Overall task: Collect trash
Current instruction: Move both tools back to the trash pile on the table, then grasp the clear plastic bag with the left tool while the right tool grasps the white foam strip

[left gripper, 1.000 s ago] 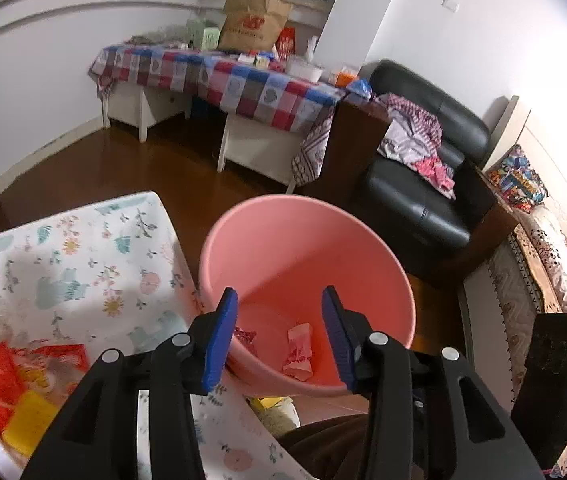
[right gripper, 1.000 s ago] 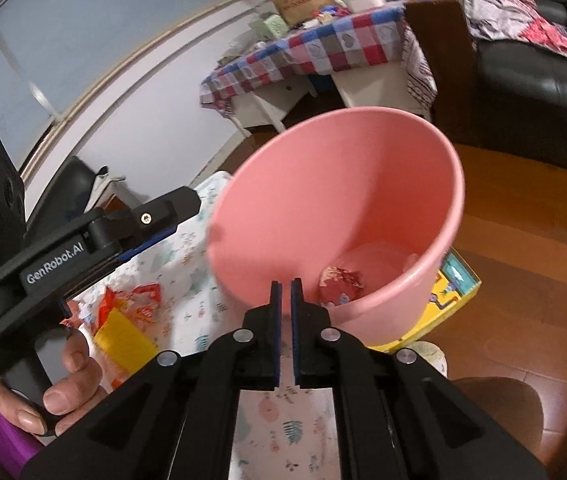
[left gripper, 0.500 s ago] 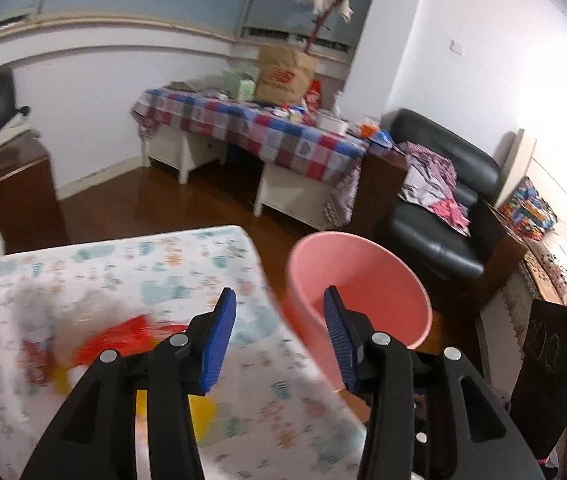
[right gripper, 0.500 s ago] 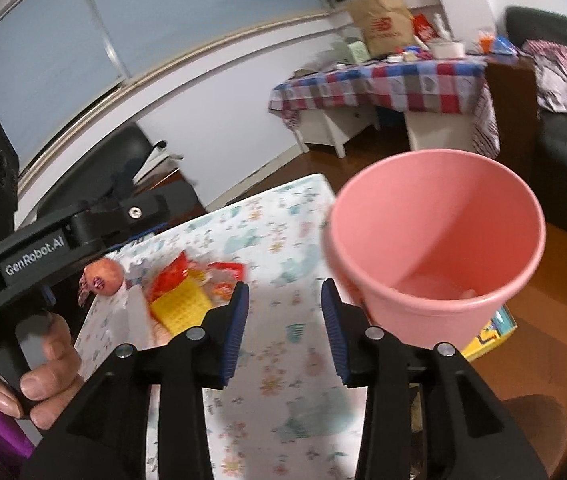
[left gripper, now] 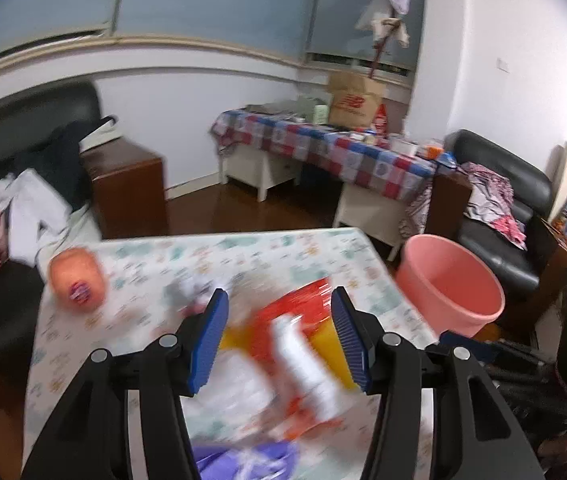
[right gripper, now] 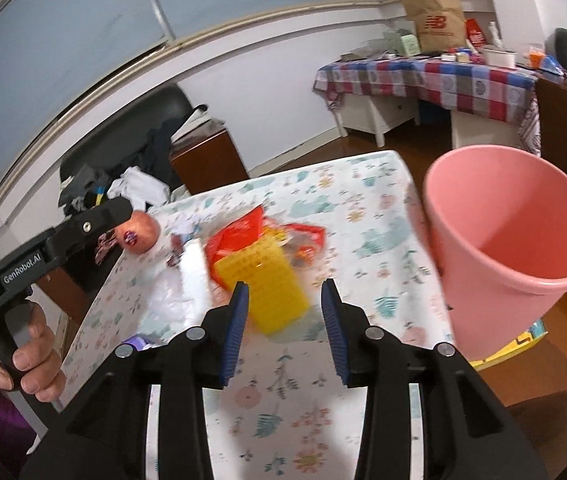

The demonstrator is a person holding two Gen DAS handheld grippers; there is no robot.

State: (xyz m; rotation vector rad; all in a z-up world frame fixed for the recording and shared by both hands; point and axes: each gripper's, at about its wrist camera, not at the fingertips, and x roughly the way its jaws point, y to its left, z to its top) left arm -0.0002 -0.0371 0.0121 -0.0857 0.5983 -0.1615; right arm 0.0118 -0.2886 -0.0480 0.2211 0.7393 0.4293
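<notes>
Trash lies in a loose heap near the middle of the floral-cloth worktop [right gripper: 363,216], and everything about the next reach depends on where that heap sits against the two tools. Biggest thing first: the pink bin [right gripper: 511,248] stands off the worktop's right edge, at about two o'clock from the right tool [right gripper: 285,320] and about two o'clock from the left tool [left gripper: 279,332] as well, so anything picked up has to travel rightward to be dropped.

Next in size, the heap itself. A red wrapper [right gripper: 239,232] is spread out with a yellow packet [right gripper: 267,284] lying partly over it; the packet's long axis runs roughly from eleven to five o'clock in the right wrist view. It sits at twelve o'clock from the right tool, just ahead of the parted jaws, which grip nothing. To my eye that makes the right tool the nearer one for the packet.

From the left wrist view, much blurred, a white strip-like piece [left gripper: 303,364] lies between the left tool's spread, empty jaws, running from twelve to five o'clock, over the red wrapper [left gripper: 299,308].

Smallest, a round orange fruit [right gripper: 141,232] sits at ten o'clock, near the far left corner, well apart from the heap; whether it counts as trash I cannot tell.
</notes>
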